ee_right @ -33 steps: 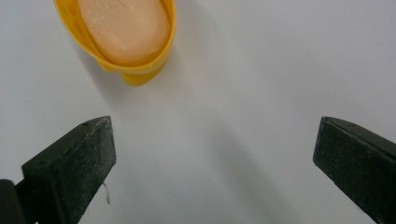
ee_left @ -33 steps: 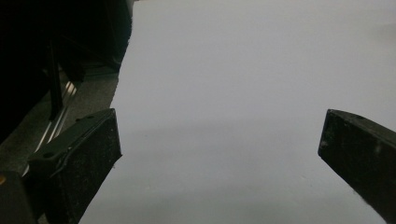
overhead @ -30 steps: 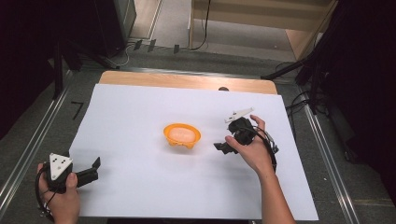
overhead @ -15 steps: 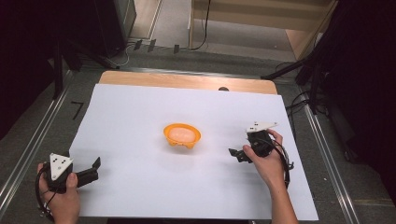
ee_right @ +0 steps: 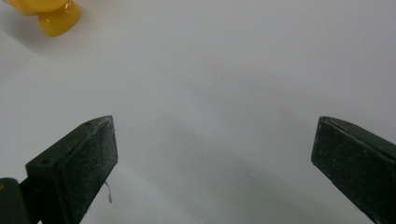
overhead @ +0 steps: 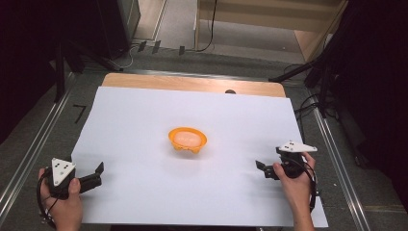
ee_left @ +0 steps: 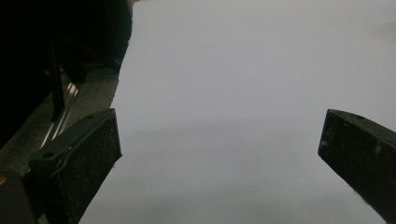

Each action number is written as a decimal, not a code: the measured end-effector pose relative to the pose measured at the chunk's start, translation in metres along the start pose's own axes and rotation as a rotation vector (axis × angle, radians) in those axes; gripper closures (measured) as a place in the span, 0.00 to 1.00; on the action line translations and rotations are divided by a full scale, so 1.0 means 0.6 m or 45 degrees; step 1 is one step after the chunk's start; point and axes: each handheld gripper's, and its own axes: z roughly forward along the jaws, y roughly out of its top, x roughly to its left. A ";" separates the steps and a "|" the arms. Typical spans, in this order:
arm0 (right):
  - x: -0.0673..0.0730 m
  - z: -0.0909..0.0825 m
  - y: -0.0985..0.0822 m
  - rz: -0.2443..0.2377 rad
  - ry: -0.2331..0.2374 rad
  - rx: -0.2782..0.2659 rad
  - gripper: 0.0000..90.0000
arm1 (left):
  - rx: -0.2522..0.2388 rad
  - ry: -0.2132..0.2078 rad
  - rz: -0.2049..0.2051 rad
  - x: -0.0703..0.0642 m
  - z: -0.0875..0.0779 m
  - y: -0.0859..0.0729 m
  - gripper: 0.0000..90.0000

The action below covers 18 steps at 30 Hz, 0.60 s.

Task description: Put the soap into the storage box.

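One orange bowl (overhead: 187, 140) sat upright near the middle of the white sheet (overhead: 144, 110) that covered the table (overhead: 192, 83), its inside pale; in the right gripper view a corner of it showed at the top left. It lay as it had a second before, untouched by either tool. What had changed was the right gripper (overhead: 263, 170): a second earlier it had hovered just right of the bowl, and it had since drawn back toward the person's near right edge, well apart from the bowl, jaws spread wide and empty. That read as a finished placement, the bowl let go and left standing. The left gripper (overhead: 96, 174) had kept its place at the near left, jaws likewise wide and empty. Counted: one bowl, two grippers.
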 end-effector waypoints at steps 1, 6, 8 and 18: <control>-0.003 -0.005 -0.007 0.008 -0.005 -0.009 0.01 | 0.002 0.000 0.002 0.000 0.000 0.000 0.00; -0.015 -0.028 -0.043 0.037 -0.060 -0.076 0.01 | 0.001 0.001 0.003 0.000 0.000 0.000 0.00; -0.024 -0.043 -0.066 0.084 -0.084 -0.139 0.02 | -0.001 0.000 0.001 0.000 0.000 0.000 0.00; -0.039 -0.095 -0.122 0.142 -0.162 -0.255 0.04 | -0.002 -0.007 -0.003 0.001 -0.001 0.000 0.00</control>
